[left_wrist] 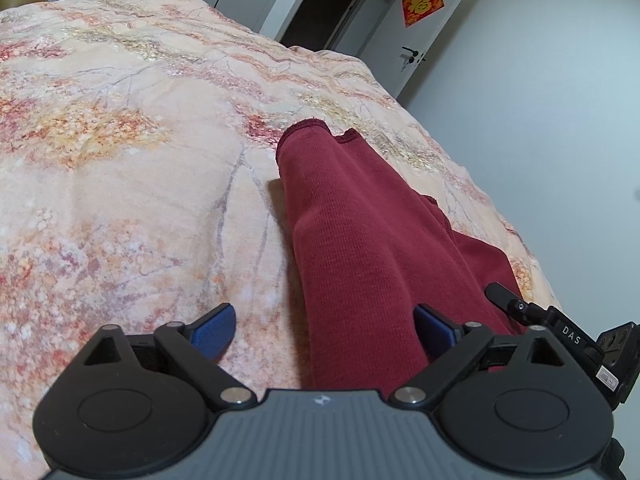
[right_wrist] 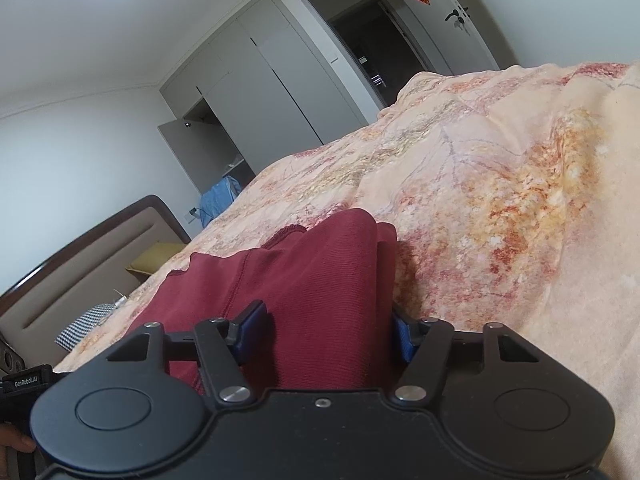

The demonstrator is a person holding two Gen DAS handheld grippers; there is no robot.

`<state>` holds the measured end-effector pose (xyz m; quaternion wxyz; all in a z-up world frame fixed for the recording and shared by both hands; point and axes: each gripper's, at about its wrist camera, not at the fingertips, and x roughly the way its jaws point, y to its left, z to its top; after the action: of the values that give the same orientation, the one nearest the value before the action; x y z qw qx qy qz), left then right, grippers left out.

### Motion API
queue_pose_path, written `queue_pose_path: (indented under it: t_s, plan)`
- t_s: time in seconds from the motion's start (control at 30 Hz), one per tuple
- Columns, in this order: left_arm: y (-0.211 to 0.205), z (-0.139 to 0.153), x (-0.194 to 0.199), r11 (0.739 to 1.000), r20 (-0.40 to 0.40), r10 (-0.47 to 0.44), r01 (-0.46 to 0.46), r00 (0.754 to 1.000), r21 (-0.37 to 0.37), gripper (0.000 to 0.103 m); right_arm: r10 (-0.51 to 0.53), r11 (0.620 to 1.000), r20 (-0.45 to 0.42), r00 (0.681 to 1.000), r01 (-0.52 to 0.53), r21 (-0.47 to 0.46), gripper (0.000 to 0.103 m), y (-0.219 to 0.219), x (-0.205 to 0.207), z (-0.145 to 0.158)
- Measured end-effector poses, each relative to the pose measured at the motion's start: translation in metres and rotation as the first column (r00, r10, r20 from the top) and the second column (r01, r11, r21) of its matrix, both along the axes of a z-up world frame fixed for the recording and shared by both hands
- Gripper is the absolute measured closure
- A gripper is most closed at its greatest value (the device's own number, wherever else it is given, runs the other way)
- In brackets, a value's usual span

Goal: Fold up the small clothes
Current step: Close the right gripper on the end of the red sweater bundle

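Here, a dark red garment (left_wrist: 352,240) lies on a floral bedspread (left_wrist: 120,160), folded into a long narrow strip; its long axis runs straight away from both wrist cameras, the near end under the tools and the far hemmed end well out on the bed. The left gripper (left_wrist: 324,330) is spread wide, grasping nothing; the strip sits toward its right finger, with bare bedspread under its left finger. The right gripper (right_wrist: 328,334) is also spread, its two blue pads straddling the strip's near end, cloth between them but not pinched. Both tools sit at the same near end, side by side, and the right one looks better centred on the cloth; judging from this, the next fold would carry the near end forward along the strip's length toward the far hem.
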<state>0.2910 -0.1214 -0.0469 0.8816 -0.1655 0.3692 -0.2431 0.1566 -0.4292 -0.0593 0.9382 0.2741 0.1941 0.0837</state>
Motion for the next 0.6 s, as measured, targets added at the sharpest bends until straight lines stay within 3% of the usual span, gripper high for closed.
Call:
queue_pose_path:
  t_s: [0.1, 0.2, 0.47, 0.6]
  plan:
    - [0.006, -0.005, 0.001, 1.0, 0.004, -0.014, 0.014, 1.0, -0.022, 0.011, 0.006, 1.0, -0.001, 1.0, -0.006, 0.014, 0.027, 0.001, 0.0, 0.0]
    - [0.01, -0.006, 0.003, 0.999, -0.005, -0.021, 0.021, 1.0, -0.036, 0.012, -0.013, 0.998, -0.002, 1.0, 0.013, 0.054, 0.026, -0.003, -0.002, -0.001]
    - [0.008, -0.005, 0.007, 0.999, -0.016, -0.031, 0.031, 0.999, -0.034, 0.009, -0.075, 0.993, -0.005, 0.997, 0.075, 0.094, 0.051, -0.011, -0.007, -0.008]
    - [-0.002, -0.002, 0.014, 0.999, -0.025, -0.043, 0.043, 0.999, 0.012, 0.004, -0.078, 0.994, 0.007, 0.997, 0.077, 0.08, 0.052, -0.009, -0.009, -0.01]
